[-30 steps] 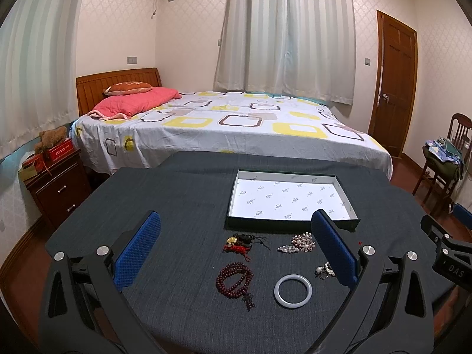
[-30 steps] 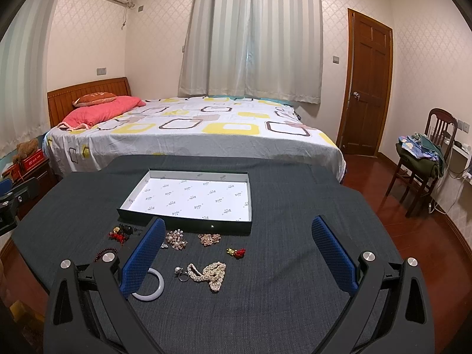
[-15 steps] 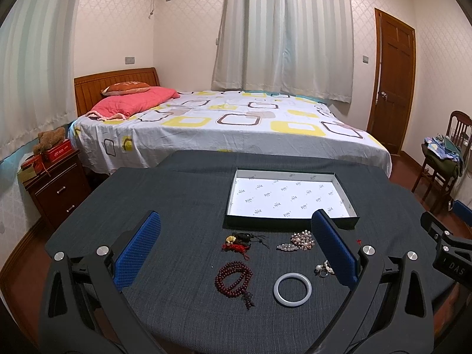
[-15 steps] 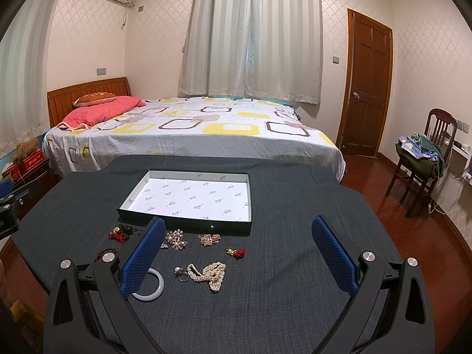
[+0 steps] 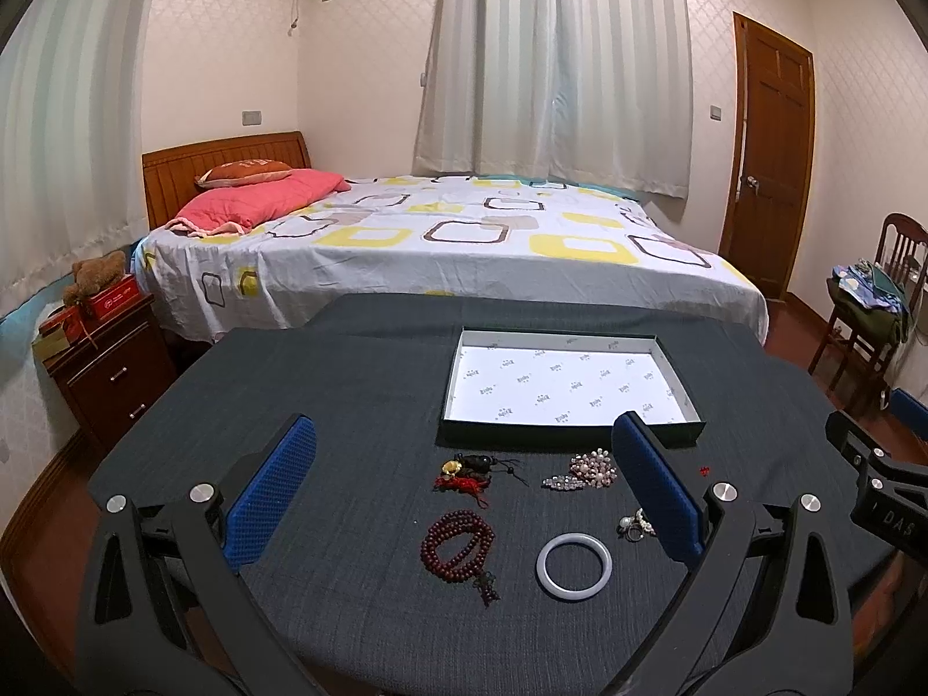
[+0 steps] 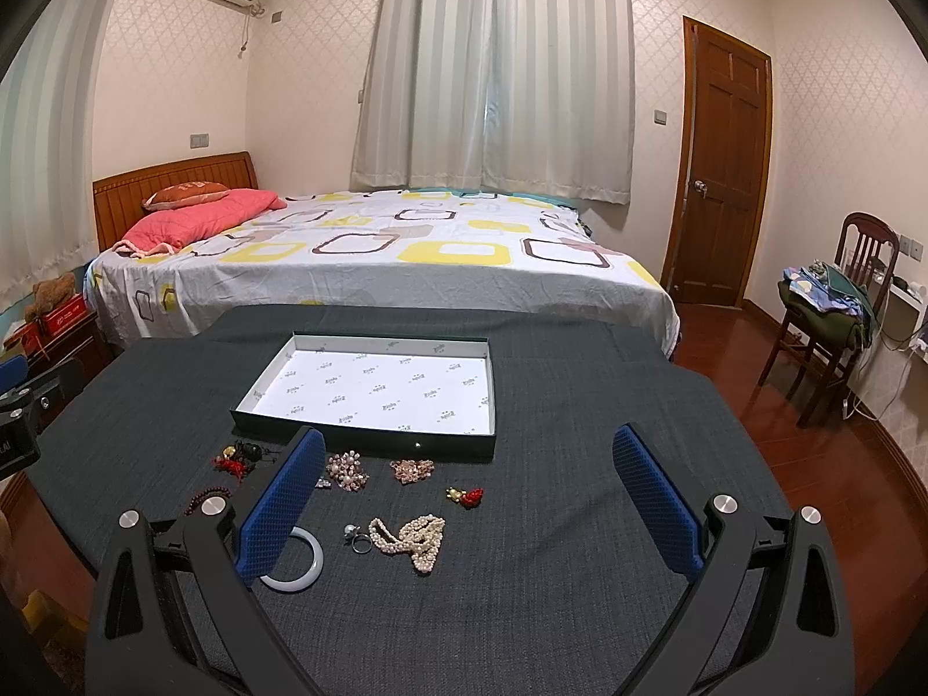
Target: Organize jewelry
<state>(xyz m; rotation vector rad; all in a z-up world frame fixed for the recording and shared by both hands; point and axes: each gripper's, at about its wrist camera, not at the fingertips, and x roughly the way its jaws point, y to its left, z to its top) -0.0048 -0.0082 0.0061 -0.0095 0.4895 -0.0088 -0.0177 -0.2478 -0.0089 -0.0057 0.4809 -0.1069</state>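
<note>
both hand-held grippers hover above the near edge of the bench, each with its blue pads spread wide and nothing between them. the left hand-held gripper frames the left half of the jewelry; the right hand-held gripper frames the right half, a split that looks meant to give each side its own pieces.

the shallow open box with white printed lining sits empty at 12 o'clock from the pieces, its near wall just beyond them, so it reads as the place they are meant to go. none of the task is done yet: every piece lies on the dark cloth.

in the left view, a dark red bead bracelet lies at 9 o'clock of the white bangle, just beside it. a red-and-black cord charm lies at 12 o'clock of the beads, and a pearl cluster brooch sits at 3 o'clock of that charm.

in the right view, a pearl necklace is heaped with a ring touching its 9 o'clock end. a pink stone brooch and a small red-and-gold charm lie between it and the box.

the pieces are spaced apart, which should let the pads close on one at a time. the bangle lies flat and may be hard to pinch; the necklace would likely trail when lifted.
</note>
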